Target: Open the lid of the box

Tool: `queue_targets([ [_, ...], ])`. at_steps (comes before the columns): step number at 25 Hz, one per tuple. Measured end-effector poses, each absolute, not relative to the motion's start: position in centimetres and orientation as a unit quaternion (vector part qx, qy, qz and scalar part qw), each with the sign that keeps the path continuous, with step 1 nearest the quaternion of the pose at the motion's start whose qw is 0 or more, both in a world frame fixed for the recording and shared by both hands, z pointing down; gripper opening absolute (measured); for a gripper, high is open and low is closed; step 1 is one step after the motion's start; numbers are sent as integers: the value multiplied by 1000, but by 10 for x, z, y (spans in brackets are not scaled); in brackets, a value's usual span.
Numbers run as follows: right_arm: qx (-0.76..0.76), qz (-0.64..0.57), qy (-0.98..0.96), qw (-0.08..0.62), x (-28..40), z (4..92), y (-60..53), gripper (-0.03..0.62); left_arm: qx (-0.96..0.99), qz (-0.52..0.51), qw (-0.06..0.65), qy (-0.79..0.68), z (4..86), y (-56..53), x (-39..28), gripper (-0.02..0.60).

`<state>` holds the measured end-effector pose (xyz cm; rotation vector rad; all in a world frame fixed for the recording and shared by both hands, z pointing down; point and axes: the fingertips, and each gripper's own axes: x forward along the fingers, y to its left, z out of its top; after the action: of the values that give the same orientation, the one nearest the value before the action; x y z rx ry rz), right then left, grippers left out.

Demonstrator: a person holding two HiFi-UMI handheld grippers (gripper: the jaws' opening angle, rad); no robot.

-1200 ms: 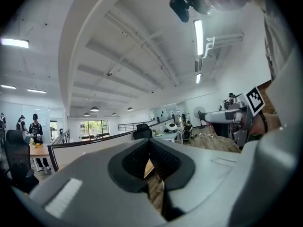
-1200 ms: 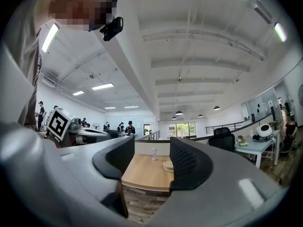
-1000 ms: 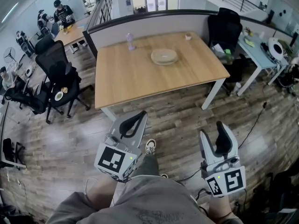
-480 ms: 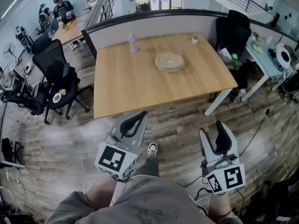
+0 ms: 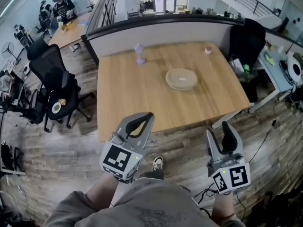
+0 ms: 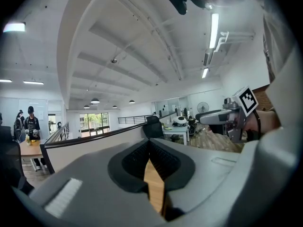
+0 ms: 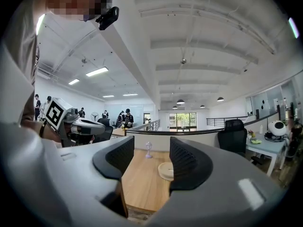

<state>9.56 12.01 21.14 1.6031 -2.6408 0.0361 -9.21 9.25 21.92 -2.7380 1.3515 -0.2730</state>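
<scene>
A round, flat, pale box (image 5: 181, 79) with its lid on rests on the wooden table (image 5: 128, 93), right of centre; the right gripper view shows the box (image 7: 166, 170) between the jaws, far off. My left gripper (image 5: 138, 122) is held low in front of the table's near edge, well short of the box. Its jaws (image 6: 150, 162) stand shut with only a thin slit between them. My right gripper (image 5: 221, 136) hangs over the floor near the table's front right corner. It (image 7: 151, 160) is open and holds nothing.
A small purple object (image 5: 139, 54) and a small cup (image 5: 208, 50) stand near the table's far edge, against a low partition (image 5: 161, 30). A black office chair (image 5: 57, 86) is at the left, another (image 5: 246, 39) at the right beside a white desk (image 5: 279, 74). Wood floor underfoot.
The table and box have drawn closer and lower in the head view as I walk toward them. Both grippers keep the same pose and jaw state.
</scene>
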Motion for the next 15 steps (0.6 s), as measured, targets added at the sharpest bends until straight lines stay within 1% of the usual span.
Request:
queue_targets([
  [3,518,6,-855,33,80,210,84,221,-893,-85,25,441,219,57,-104,0],
  [8,507,16,-861,46,60,219,43,219,-896,-85,27,436,224,17,-114,-2],
  [12,501,26,-863,56,59,229,19,221,-893,-87,-3,442,232,-5,-113,-1],
  [15,497,36,-865,60,62,237,0,221,-889,-93,-7,448,236,-24,-113,-2],
])
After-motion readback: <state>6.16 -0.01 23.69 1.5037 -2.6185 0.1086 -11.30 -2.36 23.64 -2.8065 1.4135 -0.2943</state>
